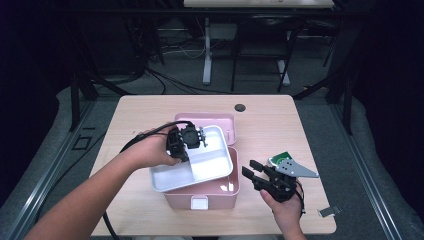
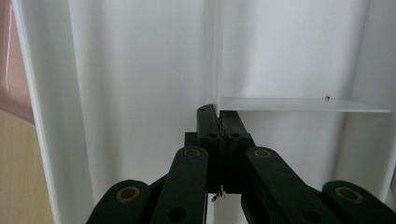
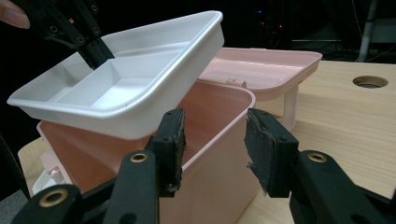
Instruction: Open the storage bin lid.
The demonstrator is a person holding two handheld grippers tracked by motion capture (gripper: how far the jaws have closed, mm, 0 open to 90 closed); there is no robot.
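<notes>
In the middle of the high view, the left gripper [image 1: 186, 142] is clamped on the inner divider wall of a white tray [image 1: 212, 172], which sits lifted and tilted above an open pink box [image 1: 220, 192]. The tray's long axis runs from the lower left of the frame toward the upper right, its far end pointing at the box's lid [image 1: 220, 120], which lies flat behind the box on the table [image 1: 280, 130]. In the left gripper view the jaws are together on the thin divider where a cross wall meets it, with the tray's white floor [image 2: 140, 93] behind them.

In the right gripper view the tray [image 3: 140, 107] hangs over the box [image 3: 219, 154], its right end raised and reaching toward the lid [image 3: 271, 65] at upper right, while the left gripper [image 3: 93, 49] grips the divider at upper left.

The right gripper [image 1: 255, 172] is at the lower right of the high view, just beside the box's right wall, its jaws apart and holding nothing. In its own view the pads [image 3: 173, 140] stand apart before the box's near corner, not touching it.
</notes>
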